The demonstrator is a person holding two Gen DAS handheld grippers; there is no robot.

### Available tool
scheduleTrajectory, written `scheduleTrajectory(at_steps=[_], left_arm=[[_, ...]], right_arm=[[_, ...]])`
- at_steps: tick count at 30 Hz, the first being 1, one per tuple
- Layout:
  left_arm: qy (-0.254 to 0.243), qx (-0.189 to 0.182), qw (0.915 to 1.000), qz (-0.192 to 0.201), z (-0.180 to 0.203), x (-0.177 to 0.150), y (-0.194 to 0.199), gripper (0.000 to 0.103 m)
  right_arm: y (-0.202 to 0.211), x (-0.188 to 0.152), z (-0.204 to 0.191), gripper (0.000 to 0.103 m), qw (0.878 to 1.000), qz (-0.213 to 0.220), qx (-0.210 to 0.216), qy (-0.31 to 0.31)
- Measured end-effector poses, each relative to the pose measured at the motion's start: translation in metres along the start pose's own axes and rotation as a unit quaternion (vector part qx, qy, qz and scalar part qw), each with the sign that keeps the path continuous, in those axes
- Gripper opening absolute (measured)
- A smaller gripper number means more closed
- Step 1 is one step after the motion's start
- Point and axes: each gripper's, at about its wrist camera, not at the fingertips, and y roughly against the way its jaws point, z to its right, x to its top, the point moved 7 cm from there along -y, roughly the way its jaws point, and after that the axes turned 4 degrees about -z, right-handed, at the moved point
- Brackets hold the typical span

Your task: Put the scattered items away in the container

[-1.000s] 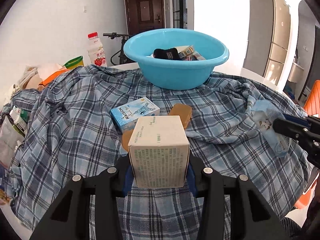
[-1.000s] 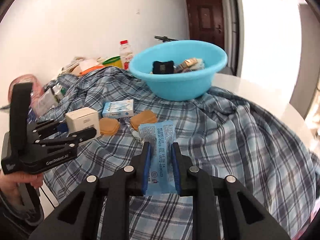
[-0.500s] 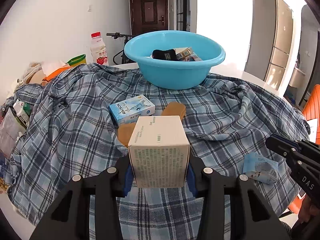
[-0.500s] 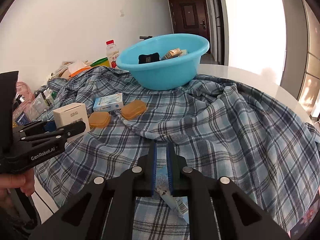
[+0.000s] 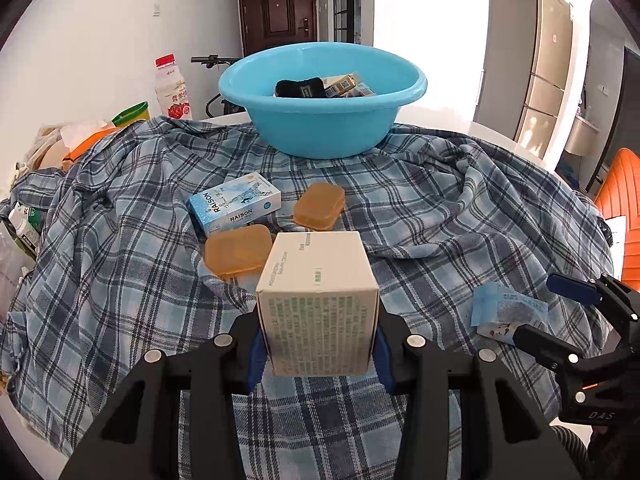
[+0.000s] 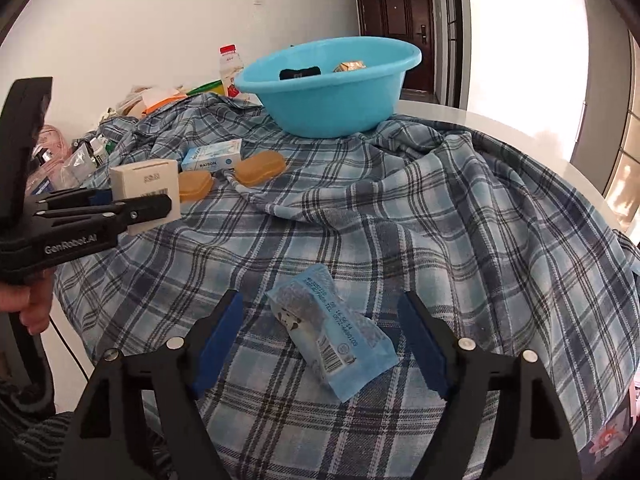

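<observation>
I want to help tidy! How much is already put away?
Some things already sit in the blue basin. The left gripper holds a white box. The right gripper is open around a blue packet. A blue carton and two orange cases wait.

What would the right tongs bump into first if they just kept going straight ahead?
Probably the blue packet lying on the plaid cloth between the open right tongs. Farther along is only cloth, with the blue basin off to the left.

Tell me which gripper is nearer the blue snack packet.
Right. The right gripper is open with the blue snack packet lying on the cloth between its fingers. The left gripper, off to the side, is shut on the white box.
</observation>
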Motion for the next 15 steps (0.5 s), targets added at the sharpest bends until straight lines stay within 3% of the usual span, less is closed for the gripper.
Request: scheduleTrajectory(at_steps=[1, 2, 5, 8, 15], left_arm=[[0.001, 0.000, 1.0000, 0.001, 0.000, 0.000, 0.000, 0.045], [0.001, 0.001, 1.0000, 0.001, 0.000, 0.000, 0.000, 0.045], [0.001, 0.002, 1.0000, 0.001, -0.002, 0.000, 0.001, 0.045], [0.001, 0.001, 1.0000, -0.002, -0.002, -0.001, 0.000, 0.045], [-0.005, -0.003, 1.0000, -0.004, 0.002, -0.003, -0.001, 0.045]], right_arm=[[-0.008, -0.004, 0.003, 0.074, 1.000, -0.021, -0.007, -0.004], [-0.014, -0.007, 0.006, 0.048, 0.999, -0.039, -0.004, -0.010], [-0.010, -0.006, 0.007, 0.035, 0.999, -0.038, 0.009, -0.013], [-0.003, -0.003, 0.003, 0.034, 0.999, -0.029, -0.010, 0.008], [0.005, 0.004, 0.001, 0.033, 1.000, -0.009, -0.003, -0.006]])
